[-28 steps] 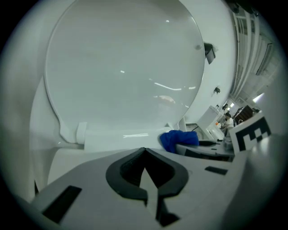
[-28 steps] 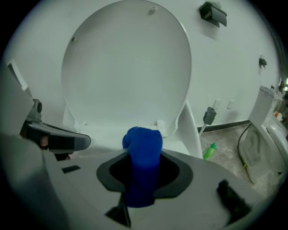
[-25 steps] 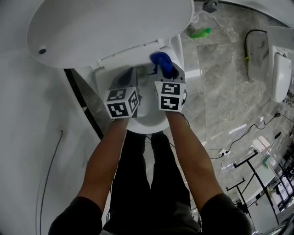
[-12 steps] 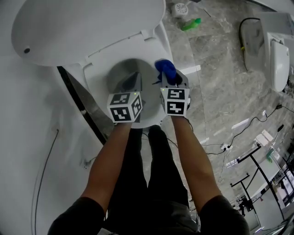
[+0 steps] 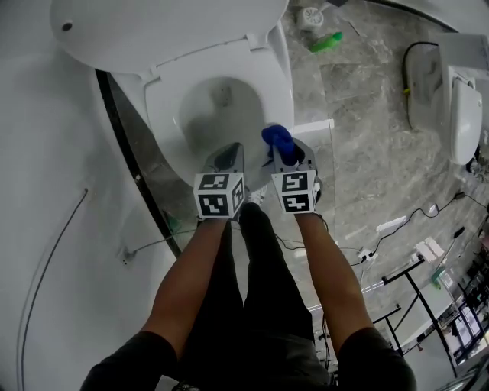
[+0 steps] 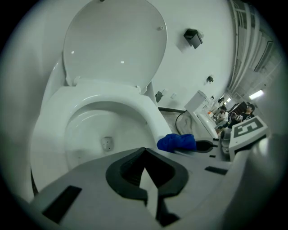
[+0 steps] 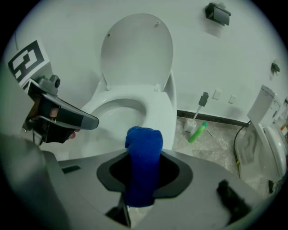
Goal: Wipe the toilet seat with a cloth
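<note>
The white toilet seat (image 5: 269,92) is down and the lid (image 5: 168,30) stands raised behind it. My right gripper (image 5: 282,150) is shut on a rolled blue cloth (image 5: 276,140), which sticks out past the jaws over the seat's front right edge. Whether cloth and seat touch I cannot tell. In the right gripper view the cloth (image 7: 143,155) stands up between the jaws in front of the seat (image 7: 159,112). My left gripper (image 5: 229,158) hangs shut and empty over the bowl's front rim, just left of the right one. The left gripper view shows the seat (image 6: 135,101) and the cloth (image 6: 177,142) at the right.
A green bottle (image 5: 330,40) and a toilet brush holder (image 5: 309,15) stand on the grey stone floor right of the toilet. Another white fixture (image 5: 462,114) with a black cable (image 5: 412,69) is at the far right. The person's legs are right below the grippers.
Both grippers have drawn back together from the rear of the bowl near the hinge to its front rim. The cloth came along the seat's right side with the right gripper.
</note>
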{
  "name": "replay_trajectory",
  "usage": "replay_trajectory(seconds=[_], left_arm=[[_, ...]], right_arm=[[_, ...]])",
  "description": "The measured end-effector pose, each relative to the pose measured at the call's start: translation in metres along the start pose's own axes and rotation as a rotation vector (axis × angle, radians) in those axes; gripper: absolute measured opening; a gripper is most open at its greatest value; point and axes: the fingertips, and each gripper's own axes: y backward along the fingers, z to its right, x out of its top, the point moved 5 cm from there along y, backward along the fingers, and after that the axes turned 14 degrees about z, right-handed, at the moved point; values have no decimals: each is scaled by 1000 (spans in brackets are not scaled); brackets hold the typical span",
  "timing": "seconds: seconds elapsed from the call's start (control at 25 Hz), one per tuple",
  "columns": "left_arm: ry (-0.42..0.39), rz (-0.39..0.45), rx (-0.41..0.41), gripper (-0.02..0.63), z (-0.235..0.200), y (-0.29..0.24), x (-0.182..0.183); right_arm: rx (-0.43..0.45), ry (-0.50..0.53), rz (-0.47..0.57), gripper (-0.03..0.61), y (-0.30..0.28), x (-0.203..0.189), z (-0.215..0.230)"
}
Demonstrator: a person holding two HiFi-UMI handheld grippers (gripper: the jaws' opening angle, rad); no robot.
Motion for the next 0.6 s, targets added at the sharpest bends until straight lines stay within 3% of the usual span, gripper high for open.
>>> replay_trajectory(seconds=[0.28, 0.44, 0.6], left_arm=[[121, -3, 67, 9, 8, 41, -54], [132, 8, 107, 9, 7, 61, -76], [204, 30, 208, 9, -13, 87, -95]], right_arm=[[95, 49, -27, 104, 34, -38, -30], [112, -29, -49, 104, 45, -50, -50], [147, -52, -60, 104, 51, -57, -81]])
